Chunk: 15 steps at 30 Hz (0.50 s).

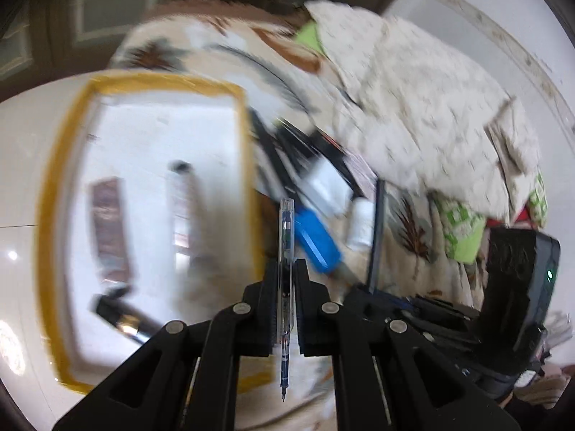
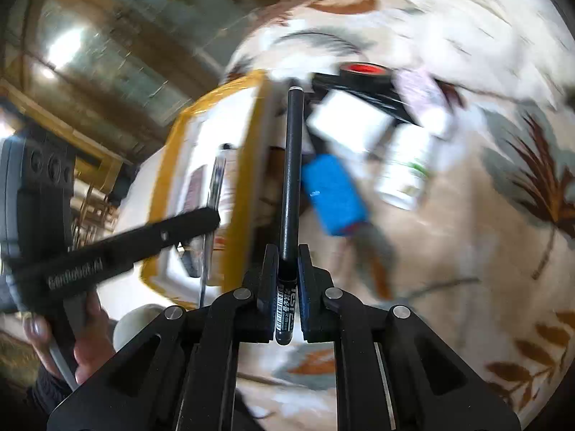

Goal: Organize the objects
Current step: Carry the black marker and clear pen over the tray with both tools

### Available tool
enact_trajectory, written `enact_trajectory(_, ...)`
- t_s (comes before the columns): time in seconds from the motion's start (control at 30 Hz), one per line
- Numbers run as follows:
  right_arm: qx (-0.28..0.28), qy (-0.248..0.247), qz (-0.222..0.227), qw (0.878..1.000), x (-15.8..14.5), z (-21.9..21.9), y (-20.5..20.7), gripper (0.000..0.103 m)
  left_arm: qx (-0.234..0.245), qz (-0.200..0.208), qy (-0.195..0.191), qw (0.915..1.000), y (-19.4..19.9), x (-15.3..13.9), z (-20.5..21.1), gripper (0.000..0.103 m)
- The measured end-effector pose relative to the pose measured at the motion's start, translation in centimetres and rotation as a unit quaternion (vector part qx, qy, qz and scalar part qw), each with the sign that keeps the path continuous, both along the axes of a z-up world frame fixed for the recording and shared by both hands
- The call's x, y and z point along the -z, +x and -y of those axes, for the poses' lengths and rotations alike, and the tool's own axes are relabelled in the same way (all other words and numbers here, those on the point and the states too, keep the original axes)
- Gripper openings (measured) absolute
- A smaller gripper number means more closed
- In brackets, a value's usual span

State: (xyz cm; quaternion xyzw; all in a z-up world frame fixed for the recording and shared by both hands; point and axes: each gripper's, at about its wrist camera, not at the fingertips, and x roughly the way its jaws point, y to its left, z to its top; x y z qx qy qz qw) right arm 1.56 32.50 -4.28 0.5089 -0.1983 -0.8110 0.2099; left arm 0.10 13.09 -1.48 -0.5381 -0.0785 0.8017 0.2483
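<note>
My left gripper (image 1: 286, 265) is shut on a clear pen (image 1: 286, 237) with a blue tip, held upright along the fingers above the bed. My right gripper (image 2: 288, 255) is shut on a black pen (image 2: 293, 165) that points forward. A white area framed by yellow tape (image 1: 248, 143) lies to the left and holds a white tube (image 1: 183, 208), a dark packet (image 1: 107, 230) and a black item (image 1: 122, 318). The frame also shows in the right wrist view (image 2: 248, 165). The left gripper (image 2: 118, 248) appears there, over the frame.
A pile on the floral sheet (image 2: 467, 237) holds a blue object (image 2: 334, 194), a white bottle (image 2: 406, 168), a white box (image 2: 348, 122) and a black tape roll (image 2: 363, 72). A crumpled blanket (image 1: 424, 107) lies behind. The views are motion blurred.
</note>
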Motion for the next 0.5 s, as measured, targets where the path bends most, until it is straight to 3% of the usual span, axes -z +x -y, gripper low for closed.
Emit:
enact_trajectory(0.17, -0.041, 0.004, -0.009, 0.999, -1.0, 4.2, -1.0, 0.010, -0.051, -0.004, -0.001, 0.9987, -2.3, 0.5, 4.3, 0.007)
enact_trajectory(0.23, -0.050, 0.009, -0.011, 0.999, -1.2, 5.5, -1.5, 0.010, -0.069, 0.008, 0.020, 0.9974, -3.2, 1.3, 5.8, 0.007)
enact_trajectory(0.5, -0.058, 0.038, -0.005, 0.998, -0.8, 8.4, -4.7, 0.010, -0.111, 0.016, 0.041, 0.9929, -6.0, 3.6, 7.4, 0.007)
